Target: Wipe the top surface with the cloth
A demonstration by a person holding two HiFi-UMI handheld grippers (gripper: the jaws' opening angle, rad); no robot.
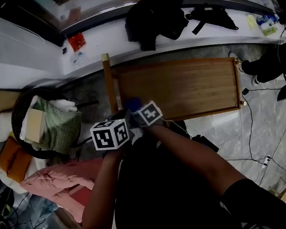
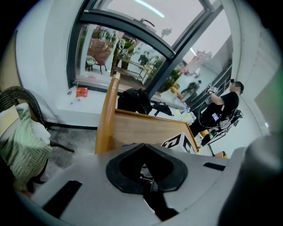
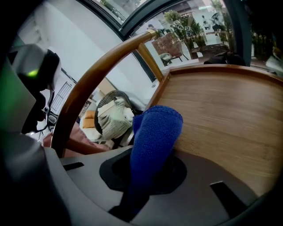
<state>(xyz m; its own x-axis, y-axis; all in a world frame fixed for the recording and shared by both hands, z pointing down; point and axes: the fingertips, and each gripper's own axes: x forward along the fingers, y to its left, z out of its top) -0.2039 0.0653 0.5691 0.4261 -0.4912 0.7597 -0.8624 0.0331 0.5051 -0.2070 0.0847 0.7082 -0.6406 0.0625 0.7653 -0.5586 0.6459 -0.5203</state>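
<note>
The wooden top surface [image 1: 181, 89] lies ahead, long and bare, and it also fills the right gripper view [image 3: 221, 110]. My right gripper [image 1: 135, 111] hovers at its near left corner, shut on a blue cloth [image 3: 154, 132] that sticks up from the jaws. In the head view only a small blue patch of the cloth [image 1: 131, 104] shows above the marker cubes. My left gripper [image 1: 119, 120] is right beside it on the left, at the wooden handle rail [image 1: 108, 82]. The left gripper [image 2: 146, 170] holds nothing and its jaws look shut.
A dark wicker basket [image 1: 21, 107] with a green cloth and cushions stands left of the top. Pink bedding [image 1: 58, 180] lies near left. Black clothing [image 1: 152, 15] rests on the white sill behind. Cables [image 1: 258, 139] trail over the floor at right, where a person [image 2: 223, 106] stands.
</note>
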